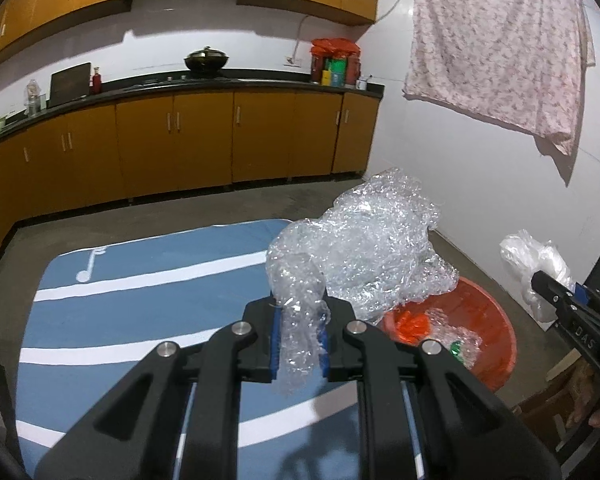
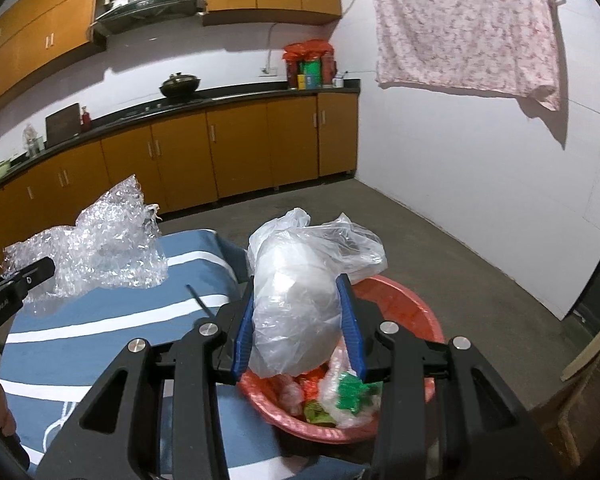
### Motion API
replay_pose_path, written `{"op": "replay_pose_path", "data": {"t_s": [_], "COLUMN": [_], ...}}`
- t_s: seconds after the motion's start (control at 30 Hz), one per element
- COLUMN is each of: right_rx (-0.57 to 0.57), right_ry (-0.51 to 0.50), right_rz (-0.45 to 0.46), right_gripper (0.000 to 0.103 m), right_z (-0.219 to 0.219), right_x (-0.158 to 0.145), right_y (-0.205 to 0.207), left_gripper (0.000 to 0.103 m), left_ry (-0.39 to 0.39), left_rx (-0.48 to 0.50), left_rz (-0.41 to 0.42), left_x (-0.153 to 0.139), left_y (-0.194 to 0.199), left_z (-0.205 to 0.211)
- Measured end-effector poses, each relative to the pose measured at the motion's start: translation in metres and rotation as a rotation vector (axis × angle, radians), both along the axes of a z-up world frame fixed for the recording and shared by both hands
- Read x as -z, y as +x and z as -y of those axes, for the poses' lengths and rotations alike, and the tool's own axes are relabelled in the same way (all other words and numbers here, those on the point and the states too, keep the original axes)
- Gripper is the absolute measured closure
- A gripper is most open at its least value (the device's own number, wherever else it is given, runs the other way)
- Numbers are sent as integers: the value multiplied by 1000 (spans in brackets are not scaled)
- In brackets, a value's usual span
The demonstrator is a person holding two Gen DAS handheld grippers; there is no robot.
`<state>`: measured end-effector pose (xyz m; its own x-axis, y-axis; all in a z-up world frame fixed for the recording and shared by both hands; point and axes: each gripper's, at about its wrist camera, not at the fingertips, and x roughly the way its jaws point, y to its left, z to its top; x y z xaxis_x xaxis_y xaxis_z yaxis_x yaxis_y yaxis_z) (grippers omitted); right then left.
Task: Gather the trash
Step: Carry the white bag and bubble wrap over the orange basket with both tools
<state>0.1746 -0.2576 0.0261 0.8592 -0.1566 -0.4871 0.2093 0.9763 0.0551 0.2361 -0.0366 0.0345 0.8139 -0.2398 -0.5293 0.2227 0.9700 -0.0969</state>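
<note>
At lower centre of the left wrist view, the left tool [image 1: 300, 340] is clamping a twisted neck of crumpled bubble wrap [image 1: 364, 256] between its blue pads [image 1: 275, 344]. The wrap is clear, glossy and heavily creased, and its bulk is ballooning above and to the right of the fingers, overhanging the near rim of the red basin [image 1: 496, 320]. In the right wrist view the same wrap [image 2: 100, 248] is appearing at middle left, over the blue striped mat [image 2: 112, 320].

At lower centre of the right wrist view, the right tool [image 2: 298, 328] is gripping a translucent white plastic bag [image 2: 296, 308], with its blue pads [image 2: 244, 328] pressing both sides. The bag is rounded and full, with loose wrinkled flaps at its top, and it is hanging directly over the red basin [image 2: 416, 312]. Inside the basin, orange, green and clear wrappers [image 2: 340, 396] are lying in a pile. The basin is sitting just beside the mat's right edge.
</note>
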Motion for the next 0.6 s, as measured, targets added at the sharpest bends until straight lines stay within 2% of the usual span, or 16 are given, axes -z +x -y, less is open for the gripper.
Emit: {"op": "replay_pose_path", "data": {"t_s": [0.6], "right_rx": [97], "right_ry": [29], "right_rz": [-36], "right_gripper": [64], "right_z": [40], "right_x": [17], "right_y": [2], "left_gripper": [88], "left_ry": [-4], "left_rx": [95], "left_rz": [-72], "left_x": [27], "left_y": [8], "left_z": [71]}}
